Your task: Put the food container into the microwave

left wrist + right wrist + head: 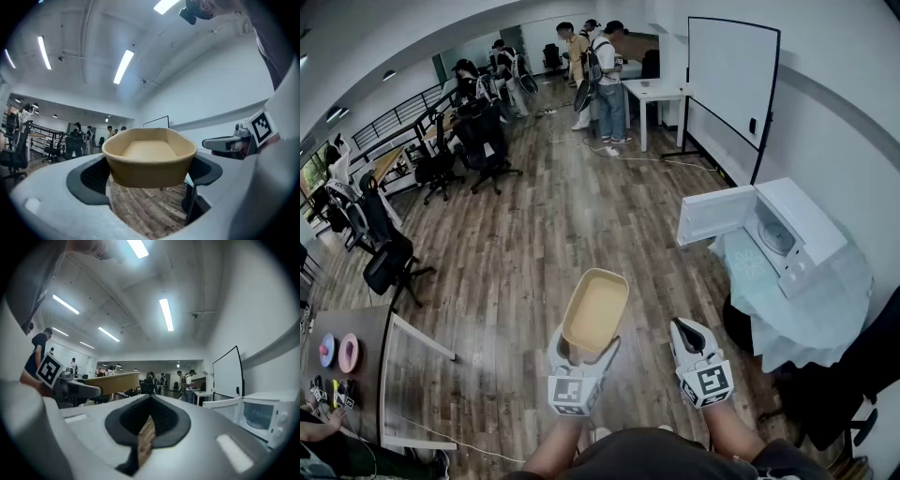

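Note:
My left gripper (584, 349) is shut on one end of a tan oblong food container (596, 308), holding it level above the wood floor. In the left gripper view the empty container (149, 159) sits between both pads. My right gripper (682, 328) hangs beside it to the right, shut with nothing in it; its pads meet in the right gripper view (149, 420). The white microwave (787, 234) stands ahead to the right with its door (717, 214) swung open to the left. It also shows at the far right of the right gripper view, microwave (262, 416).
The microwave rests on a table with a pale blue cloth (816, 314). A whiteboard (731, 80) stands against the right wall. Office chairs (389, 262) and desks line the left side. Several people (595, 70) stand at the far end of the room.

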`<act>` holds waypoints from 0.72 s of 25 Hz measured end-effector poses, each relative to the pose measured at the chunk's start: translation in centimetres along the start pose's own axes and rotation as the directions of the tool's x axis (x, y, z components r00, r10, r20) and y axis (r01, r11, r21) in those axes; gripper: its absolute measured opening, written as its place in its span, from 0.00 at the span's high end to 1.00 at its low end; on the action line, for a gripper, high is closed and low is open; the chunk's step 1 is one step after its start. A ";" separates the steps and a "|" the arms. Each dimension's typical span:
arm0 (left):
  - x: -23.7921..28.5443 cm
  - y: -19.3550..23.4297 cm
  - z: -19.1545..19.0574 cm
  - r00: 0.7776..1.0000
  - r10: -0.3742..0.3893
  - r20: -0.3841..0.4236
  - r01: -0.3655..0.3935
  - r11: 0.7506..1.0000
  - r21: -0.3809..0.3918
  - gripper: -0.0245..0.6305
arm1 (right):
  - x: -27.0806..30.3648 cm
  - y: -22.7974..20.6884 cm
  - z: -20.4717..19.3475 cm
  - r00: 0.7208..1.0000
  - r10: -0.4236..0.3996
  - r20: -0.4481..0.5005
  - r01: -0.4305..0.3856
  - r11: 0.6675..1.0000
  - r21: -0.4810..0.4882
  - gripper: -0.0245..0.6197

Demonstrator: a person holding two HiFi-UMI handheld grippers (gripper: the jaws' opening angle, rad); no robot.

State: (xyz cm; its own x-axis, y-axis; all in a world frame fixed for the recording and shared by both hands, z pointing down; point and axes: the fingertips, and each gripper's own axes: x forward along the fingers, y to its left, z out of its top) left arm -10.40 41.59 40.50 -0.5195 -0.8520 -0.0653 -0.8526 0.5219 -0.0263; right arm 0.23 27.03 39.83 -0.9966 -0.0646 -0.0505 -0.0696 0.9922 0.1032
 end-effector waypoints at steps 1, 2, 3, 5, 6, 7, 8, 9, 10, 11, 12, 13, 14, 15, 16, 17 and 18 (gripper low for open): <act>-0.1 -0.1 0.1 1.000 -0.001 -0.001 0.001 1.000 0.000 0.17 | -0.1 0.1 0.0 1.000 -0.003 -0.001 0.003 1.000 0.002 0.96; -0.2 -0.1 0.1 1.000 -0.002 -0.002 0.002 1.000 0.001 0.17 | -0.3 0.2 0.0 1.000 -0.005 -0.002 0.005 1.000 0.003 0.96; -0.4 -0.1 0.1 1.000 -0.001 -0.002 0.001 1.000 0.001 0.17 | -0.4 0.3 -0.1 1.000 -0.006 -0.004 0.006 1.000 0.005 0.96; -0.6 -0.2 0.1 1.000 0.003 -0.003 -0.003 1.000 0.001 0.17 | -0.5 0.5 -0.2 1.000 -0.003 -0.008 0.003 1.000 0.007 0.96; -0.7 -0.2 0.0 1.000 0.007 -0.003 -0.007 1.000 0.000 0.17 | -0.5 0.6 -0.2 1.000 0.001 -0.009 -0.001 1.000 0.007 0.96; -0.8 -0.2 0.0 1.000 0.009 -0.004 -0.009 1.000 0.000 0.17 | -0.6 0.8 -0.2 1.000 0.006 -0.007 -0.006 1.000 0.006 0.96; -1.0 -0.2 -0.1 1.000 0.011 -0.005 -0.011 1.000 0.000 0.17 | -0.6 1.0 -0.2 1.000 0.009 -0.005 -0.009 1.000 0.005 0.96; -1.1 -0.2 -0.2 1.000 0.011 -0.005 -0.011 1.000 0.000 0.17 | -0.6 1.2 -0.1 1.000 0.010 -0.003 -0.010 1.000 0.006 0.96; -1.3 -0.2 -0.2 1.000 0.011 -0.006 -0.011 1.000 -0.001 0.17 | -0.6 1.3 -0.1 1.000 0.009 0.001 -0.009 1.000 0.011 0.96; -1.4 -0.2 -0.3 1.000 0.010 -0.006 -0.010 1.000 -0.002 0.17 | -0.5 1.3 0.0 1.000 0.007 0.006 -0.008 1.000 0.021 0.96; -1.5 -0.1 -0.3 1.000 0.009 -0.006 -0.009 1.000 -0.001 0.17 | -0.5 1.4 0.0 1.000 0.005 0.012 -0.005 0.999 0.031 0.96; -1.6 0.0 -0.2 1.000 0.007 -0.007 -0.007 1.000 0.001 0.17 | -0.4 1.5 0.1 1.000 0.001 0.016 -0.002 0.999 0.039 0.96; -1.7 0.1 -0.2 1.000 0.006 -0.008 -0.006 1.000 0.003 0.17 | -0.3 1.6 0.2 1.000 -0.003 0.017 0.002 0.999 0.041 0.96; -1.8 0.3 -0.1 1.000 0.006 -0.008 -0.006 1.000 0.004 0.17 | -0.2 1.8 0.3 1.000 -0.004 0.017 0.004 0.999 0.039 0.96; -1.9 0.5 -0.1 1.000 0.006 -0.008 -0.006 1.000 0.004 0.17 | 0.0 2.0 0.4 1.000 -0.005 0.016 0.004 0.999 0.035 0.96; -2.1 0.8 -0.1 1.000 0.007 -0.008 -0.007 1.000 0.004 0.17 | 0.1 2.3 0.4 1.000 -0.004 0.014 0.004 0.999 0.033 0.96; -2.3 1.1 -0.2 1.000 0.008 -0.009 -0.008 1.000 0.003 0.17 | 0.2 2.6 0.4 1.000 -0.004 0.011 0.003 1.000 0.031 0.96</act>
State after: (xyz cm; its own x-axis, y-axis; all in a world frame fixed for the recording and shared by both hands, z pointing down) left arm -10.14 44.07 40.79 -0.5269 -0.8480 -0.0570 -0.8481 0.5290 -0.0289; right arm -0.13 29.62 39.69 -0.9958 -0.0671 -0.0616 -0.0715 0.9948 0.0720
